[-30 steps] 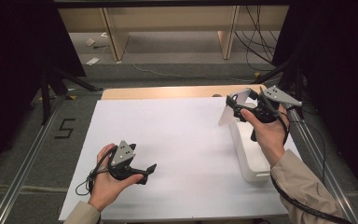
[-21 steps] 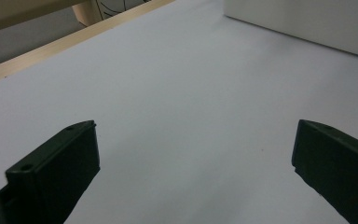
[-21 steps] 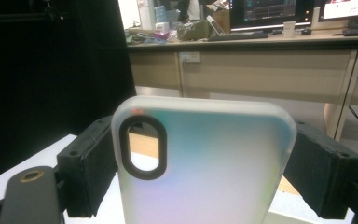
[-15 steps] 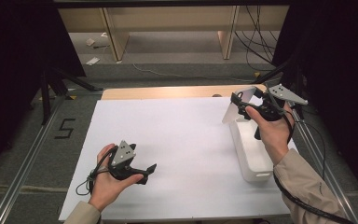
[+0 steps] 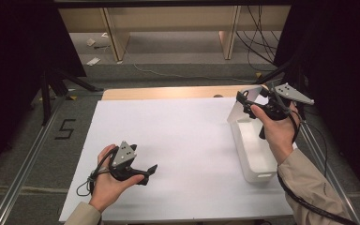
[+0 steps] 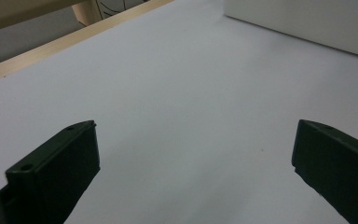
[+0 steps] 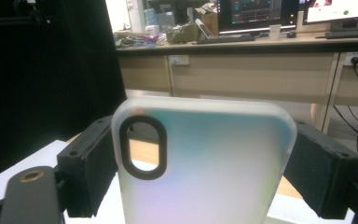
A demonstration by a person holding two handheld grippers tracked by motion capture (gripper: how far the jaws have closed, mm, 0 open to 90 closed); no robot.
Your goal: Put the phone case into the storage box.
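A translucent frosted phone case [image 7: 205, 158] with an oval camera cutout stands upright between the black jaws of my right gripper [image 7: 205, 140], which is shut on its two long edges. From above, that gripper [image 5: 244, 101] holds the case [image 5: 240, 111] in the air over the far end of a white rectangular bin [image 5: 258, 176]. My left gripper [image 5: 149, 174] rests low on the white sheet [image 5: 178, 136] near the front left. It is open, with nothing but bare sheet between its jaws [image 6: 193, 154].
The bin's white wall [image 6: 307, 23] lies ahead of the left gripper. A wooden table edge [image 5: 168, 93] borders the sheet at the back. Beyond it are desk legs [image 5: 115, 40] and floor cables [image 5: 258, 42]. Black curtains flank both sides, and metal rails [image 5: 23, 173] run along the table.
My right hand has drifted slightly to the right with the phone case still gripped. The left hand and its gripper have stayed where they were.
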